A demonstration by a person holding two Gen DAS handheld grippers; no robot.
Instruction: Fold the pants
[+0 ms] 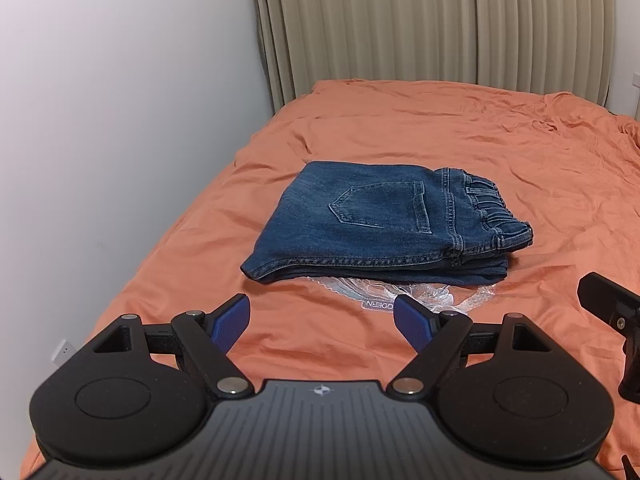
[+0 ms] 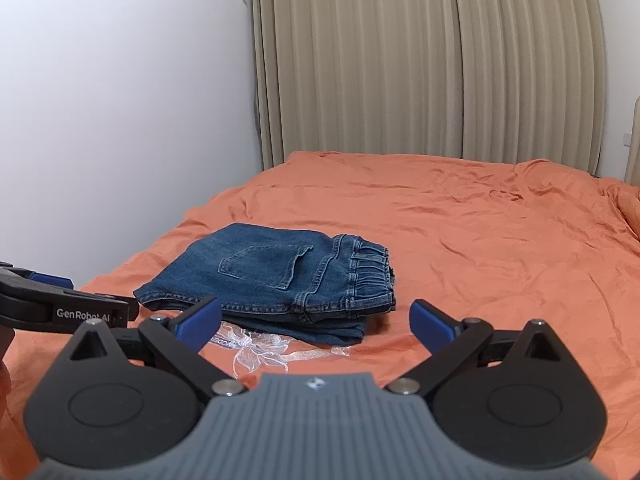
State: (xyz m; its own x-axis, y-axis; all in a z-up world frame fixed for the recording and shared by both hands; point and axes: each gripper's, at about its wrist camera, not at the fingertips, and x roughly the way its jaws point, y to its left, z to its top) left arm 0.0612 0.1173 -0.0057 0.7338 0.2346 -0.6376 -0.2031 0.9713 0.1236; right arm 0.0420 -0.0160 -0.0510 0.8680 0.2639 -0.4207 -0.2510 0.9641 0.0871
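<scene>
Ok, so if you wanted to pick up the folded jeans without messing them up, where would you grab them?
Probably grip the folded jeans at the near edge, where the layers stack together, coming in low from the front. Both the left gripper and the right gripper are open and face that side, so each could pinch one end of the stack off the orange bedsheet.

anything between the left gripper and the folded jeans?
No object. In the left wrist view only orange bedsheet with a pale printed flower motif lies between the open left gripper and the folded jeans.
</scene>
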